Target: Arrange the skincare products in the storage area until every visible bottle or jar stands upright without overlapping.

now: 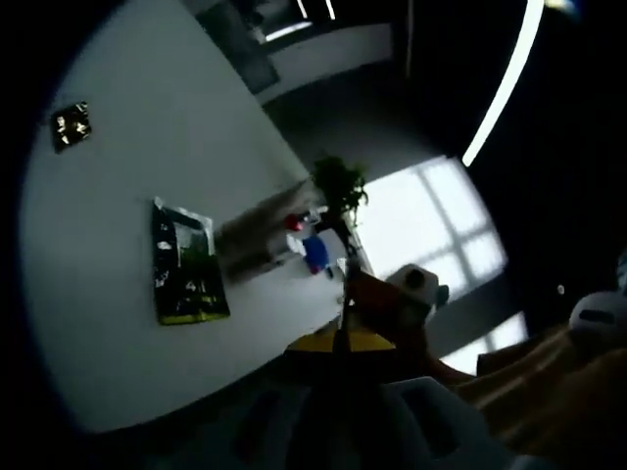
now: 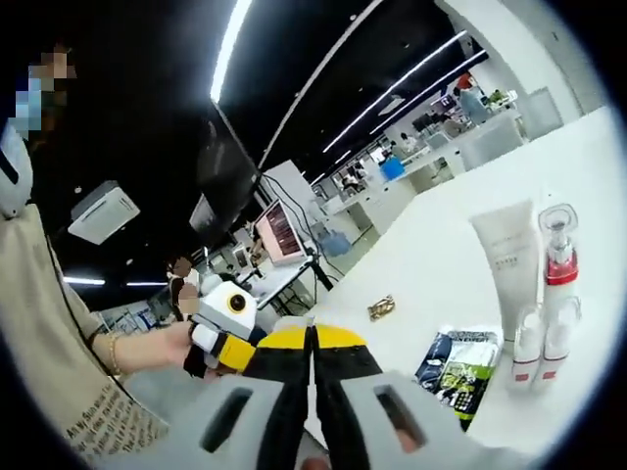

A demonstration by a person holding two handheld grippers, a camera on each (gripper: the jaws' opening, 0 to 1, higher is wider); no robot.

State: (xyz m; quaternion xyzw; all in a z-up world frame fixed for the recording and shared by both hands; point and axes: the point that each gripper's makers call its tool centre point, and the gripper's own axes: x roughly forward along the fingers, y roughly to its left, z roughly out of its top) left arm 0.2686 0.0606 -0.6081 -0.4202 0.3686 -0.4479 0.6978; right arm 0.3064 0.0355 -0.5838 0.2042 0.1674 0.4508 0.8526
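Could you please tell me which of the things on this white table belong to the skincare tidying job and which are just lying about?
Belong to the job:
white tube
clear pump bottle with red band
two small white bottles

Just lying about:
dark printed packet
small gold wrapper
potted plant

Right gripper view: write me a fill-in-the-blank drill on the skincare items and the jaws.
1. The white tube stands ____ on the white table.
2. The clear bottle beside the tube has a ____ collar.
3. The dark sachet lies ____ on the table.
4. The jaws of the right gripper are ____.

Missing words: upright; red; flat; closed
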